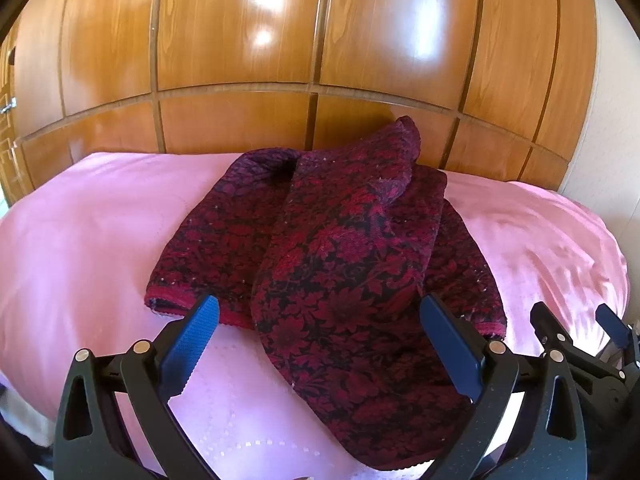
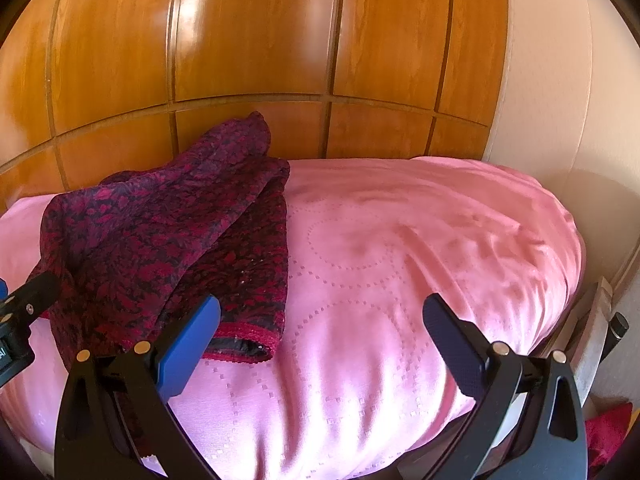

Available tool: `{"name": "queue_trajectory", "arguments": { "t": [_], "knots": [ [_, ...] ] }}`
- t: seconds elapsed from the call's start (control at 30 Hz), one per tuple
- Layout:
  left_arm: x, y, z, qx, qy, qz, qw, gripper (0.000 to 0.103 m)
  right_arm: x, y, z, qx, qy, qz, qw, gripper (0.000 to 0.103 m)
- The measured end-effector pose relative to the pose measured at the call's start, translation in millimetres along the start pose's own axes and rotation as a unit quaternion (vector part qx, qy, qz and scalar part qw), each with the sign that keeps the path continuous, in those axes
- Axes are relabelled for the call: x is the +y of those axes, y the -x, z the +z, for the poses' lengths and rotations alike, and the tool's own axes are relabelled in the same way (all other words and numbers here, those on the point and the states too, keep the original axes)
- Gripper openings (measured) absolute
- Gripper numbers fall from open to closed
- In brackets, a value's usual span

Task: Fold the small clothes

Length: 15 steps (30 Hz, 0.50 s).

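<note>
Dark red floral knitted garment (image 1: 332, 248) lying partly folded on a pink quilted bedspread (image 1: 88, 240), both grippers open above it.

Behind the garment rises a glossy orange-brown wooden panelled wall (image 1: 240, 40), touching the bedspread's far edge. The garment lies toward that wall, 1 long section folded diagonally over its body, a red ribbed hem along its near edge and a rounded opening, possibly the neck, at its far end. The left gripper (image 1: 324, 344) hovers just over the garment's near end, its 2 blue-padded fingers spread wide with cloth between but ungripped. The right gripper (image 2: 320, 344) hangs beside the garment's hem corner, jaws equally wide, over bare bedspread.
</note>
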<state>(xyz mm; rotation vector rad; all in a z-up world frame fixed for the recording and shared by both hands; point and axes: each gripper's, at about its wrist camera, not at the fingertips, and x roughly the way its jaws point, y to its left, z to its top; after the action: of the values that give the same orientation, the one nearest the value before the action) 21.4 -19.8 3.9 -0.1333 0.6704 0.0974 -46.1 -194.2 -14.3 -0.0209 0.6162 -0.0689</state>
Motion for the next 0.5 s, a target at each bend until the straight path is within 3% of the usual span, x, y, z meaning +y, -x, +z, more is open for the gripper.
{"name": "queue_trajectory", "arguments": {
  "t": [0.5],
  "knots": [
    [-4.1,-8.0,-0.1,0.008,-0.012,0.018,0.9997,0.1,-9.4,-7.9,-1.0,0.008,-0.008,0.005,1.0,0.101]
  ]
}}
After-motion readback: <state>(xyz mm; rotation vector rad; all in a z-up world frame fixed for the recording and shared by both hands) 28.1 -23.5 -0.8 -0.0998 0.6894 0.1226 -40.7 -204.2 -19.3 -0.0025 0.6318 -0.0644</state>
